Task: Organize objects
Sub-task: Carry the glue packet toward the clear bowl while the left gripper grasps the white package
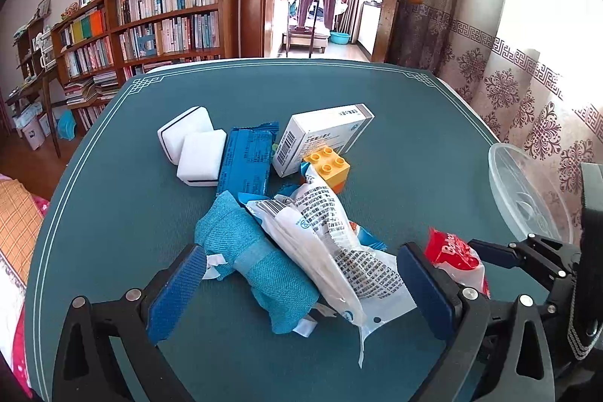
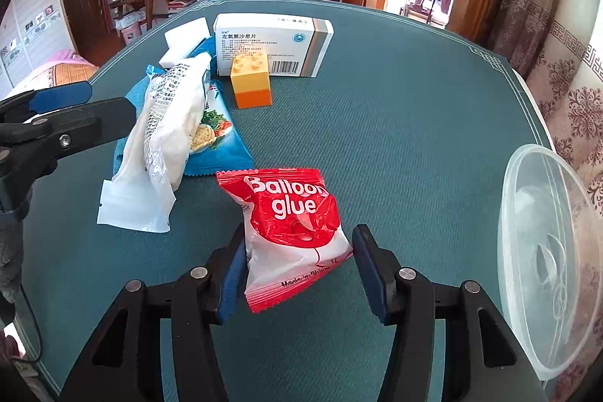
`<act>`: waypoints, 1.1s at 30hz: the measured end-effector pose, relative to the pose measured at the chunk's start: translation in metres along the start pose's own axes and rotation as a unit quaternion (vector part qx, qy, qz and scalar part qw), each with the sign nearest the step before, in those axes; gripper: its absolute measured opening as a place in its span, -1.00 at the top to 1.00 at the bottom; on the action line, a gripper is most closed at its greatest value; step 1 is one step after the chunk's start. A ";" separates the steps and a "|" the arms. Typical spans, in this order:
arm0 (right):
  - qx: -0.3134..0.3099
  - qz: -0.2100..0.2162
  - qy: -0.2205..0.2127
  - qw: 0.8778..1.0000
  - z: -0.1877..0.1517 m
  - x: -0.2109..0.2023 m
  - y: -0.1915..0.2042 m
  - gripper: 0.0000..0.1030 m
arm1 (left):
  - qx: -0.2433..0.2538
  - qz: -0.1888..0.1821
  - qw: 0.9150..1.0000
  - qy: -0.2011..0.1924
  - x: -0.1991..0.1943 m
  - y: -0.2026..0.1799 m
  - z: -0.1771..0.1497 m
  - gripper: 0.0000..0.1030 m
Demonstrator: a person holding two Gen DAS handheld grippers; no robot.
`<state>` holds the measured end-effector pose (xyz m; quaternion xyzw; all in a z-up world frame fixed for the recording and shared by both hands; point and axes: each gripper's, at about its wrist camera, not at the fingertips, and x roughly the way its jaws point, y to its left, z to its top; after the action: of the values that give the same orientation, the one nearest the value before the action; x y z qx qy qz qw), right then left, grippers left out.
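Observation:
A pile lies on the teal table mat (image 1: 395, 108). My left gripper (image 1: 301, 274) is open, its fingers on either side of a teal cloth (image 1: 260, 259) and a clear printed bag (image 1: 331, 251). Behind them are a blue snack packet (image 1: 247, 161), two white sponges (image 1: 192, 145), a white medicine box (image 1: 320, 134) and a yellow-orange brick (image 1: 329, 166). My right gripper (image 2: 297, 251) is open around the lower part of a red and white "Balloon glue" packet (image 2: 297, 217), which rests on the mat; its left pad is close against the packet.
A clear plastic bowl (image 2: 546, 251) stands tilted at the table's right edge; it also shows in the left wrist view (image 1: 524, 191). Bookshelves (image 1: 158, 17), a doorway and curtains lie beyond the table. A bed is at the left.

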<state>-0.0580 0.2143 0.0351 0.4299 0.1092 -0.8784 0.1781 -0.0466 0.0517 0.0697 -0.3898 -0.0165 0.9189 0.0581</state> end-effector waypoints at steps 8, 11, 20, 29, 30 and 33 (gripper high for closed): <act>0.031 -0.014 -0.029 0.999 -0.005 -0.034 -0.024 -0.07 | -0.005 0.004 0.999 0.034 0.028 -0.011 0.005 -0.67; 0.045 -0.020 -0.040 0.998 -0.006 -0.045 -0.035 -0.07 | -0.013 0.010 0.999 0.040 0.035 -0.011 0.004 -0.49; 0.085 -0.035 -0.066 0.994 -0.009 -0.067 -0.067 -0.07 | -0.022 0.008 0.999 0.048 0.033 -0.012 0.001 0.03; 0.133 -0.066 -0.069 0.987 -0.021 -0.078 -0.108 -0.07 | 0.008 -0.008 1.000 0.020 0.008 -0.036 0.009 0.03; 0.138 -0.072 -0.069 0.985 -0.022 -0.080 -0.114 -0.07 | 0.013 -0.010 1.000 0.016 0.005 -0.040 0.011 0.03; 0.158 -0.088 -0.071 0.981 -0.029 -0.085 -0.134 -0.07 | 0.028 -0.020 0.999 0.006 -0.001 -0.053 0.018 0.03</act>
<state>-0.0433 0.3651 0.0905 0.3781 -0.0061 -0.9250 0.0368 -0.0539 0.1044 0.0864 -0.3936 0.0013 0.9151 0.0875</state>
